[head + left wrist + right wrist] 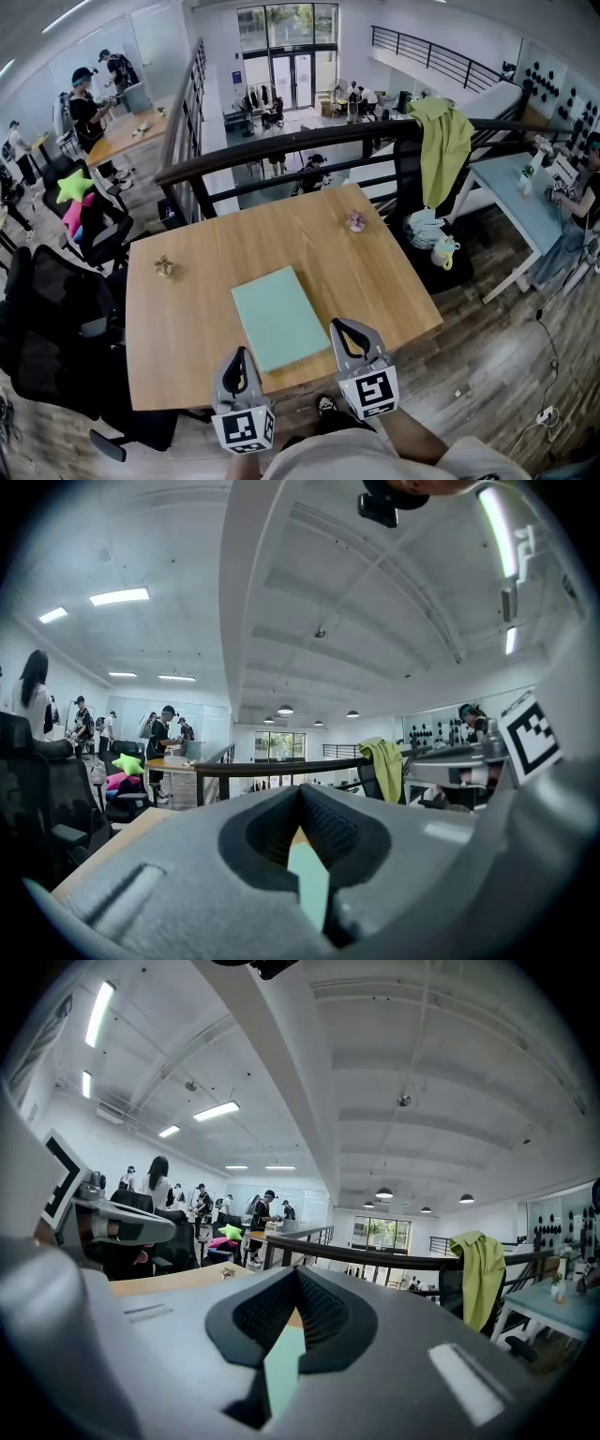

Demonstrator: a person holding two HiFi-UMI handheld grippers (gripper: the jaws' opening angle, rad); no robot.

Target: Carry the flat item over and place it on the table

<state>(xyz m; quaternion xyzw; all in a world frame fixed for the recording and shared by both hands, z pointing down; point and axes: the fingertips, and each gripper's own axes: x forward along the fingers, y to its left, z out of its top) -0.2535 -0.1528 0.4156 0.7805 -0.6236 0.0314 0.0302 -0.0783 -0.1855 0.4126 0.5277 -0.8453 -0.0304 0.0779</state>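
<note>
1. An open mezzanine office: a dark railing (281,150) runs behind a wooden table (187,328), a yellow-green cloth (442,141) hangs over the rail at the right, and black chairs (56,319) crowd the table's left side.
2. The flat item (279,317), a mint-green sheet or board, lies flat on the tabletop. It sits near the middle of the near edge, turned a little so its long sides run slantwise toward the far edge. Its whole face rests on the wood, so to my eye the placing is as good as done.
3. The left gripper (240,356) sits just beside the item's near left corner, and the right gripper (352,330) is just beside its near right side. Flanking the item like this suits a wide, thin thing that one claw would let droop.
4. Both claws are closed. In each gripper view the ribbed pads meet at the tips with nothing pinched there. The sliver of mint green in the hollow behind the tips looks like the item lying on the tabletop beyond, not a held edge.
5. Two small trinkets stay well apart from the item. A brownish one (164,266) is toward the tabletop's left edge and a pinkish one (355,221) is close to the far edge, so neither crowds where it lies.
</note>
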